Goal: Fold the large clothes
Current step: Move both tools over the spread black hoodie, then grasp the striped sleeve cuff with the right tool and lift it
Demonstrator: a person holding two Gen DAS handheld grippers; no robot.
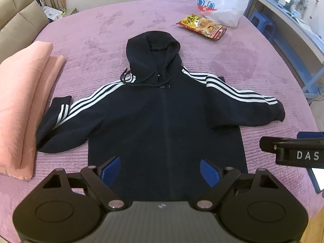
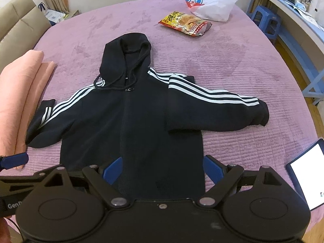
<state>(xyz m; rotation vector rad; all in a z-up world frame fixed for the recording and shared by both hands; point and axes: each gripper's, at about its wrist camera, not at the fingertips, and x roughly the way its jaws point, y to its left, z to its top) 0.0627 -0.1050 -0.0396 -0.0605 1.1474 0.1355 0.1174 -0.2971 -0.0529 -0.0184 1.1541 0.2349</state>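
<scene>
A black zip hoodie (image 1: 162,117) with white sleeve stripes lies face up on the purple bedspread (image 1: 253,64), hood away from me, both sleeves spread out to the sides. It also shows in the right wrist view (image 2: 131,121). My left gripper (image 1: 160,172) is open and empty above the hoodie's bottom hem. My right gripper (image 2: 163,171) is open and empty above the hem, nearer its right side. The right gripper's body shows at the right edge of the left wrist view (image 1: 293,149).
A folded pink blanket (image 1: 22,105) lies left of the hoodie. A snack packet (image 1: 202,27) and a white plastic bag (image 1: 220,4) lie at the far side. A lit tablet (image 2: 307,174) lies at the near right. A blue stool (image 2: 267,20) and a desk stand beyond the bed's right edge.
</scene>
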